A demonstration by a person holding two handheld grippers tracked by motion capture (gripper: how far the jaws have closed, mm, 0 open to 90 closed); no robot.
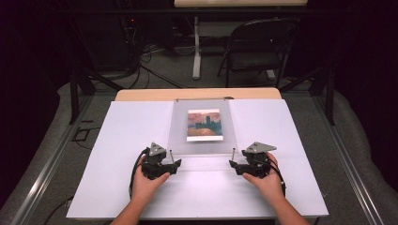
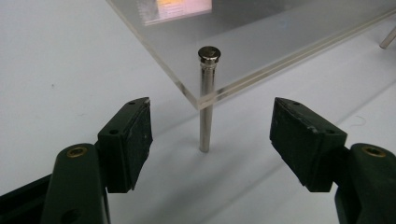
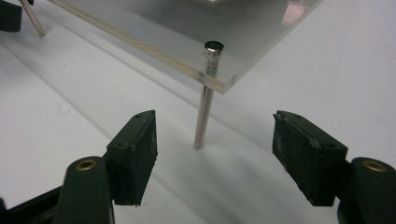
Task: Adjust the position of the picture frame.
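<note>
A clear acrylic frame (image 1: pixel 202 131) holding a small painting print (image 1: pixel 203 124) stands raised on metal pins over the white board. My left gripper (image 1: pixel 172 165) is open just short of the frame's near left pin (image 1: pixel 171 155). In the left gripper view that pin (image 2: pixel 205 100) rises through the frame's corner (image 2: pixel 201 100), between and beyond the spread jaws (image 2: pixel 210 140). My right gripper (image 1: pixel 233 165) is open before the near right pin (image 1: pixel 233 153). The right gripper view has that pin (image 3: pixel 205 102) standing past the gap of its jaws (image 3: pixel 215 149), nothing held.
A white board (image 1: pixel 117 154) covers the wooden table (image 1: pixel 141 94). Beyond the table stand a folding chair (image 1: pixel 258 47), a desk leg (image 1: pixel 196 47) and cables on the grey floor. The other near pin (image 2: pixel 388 38) and the other gripper (image 3: pixel 9 16) show at view edges.
</note>
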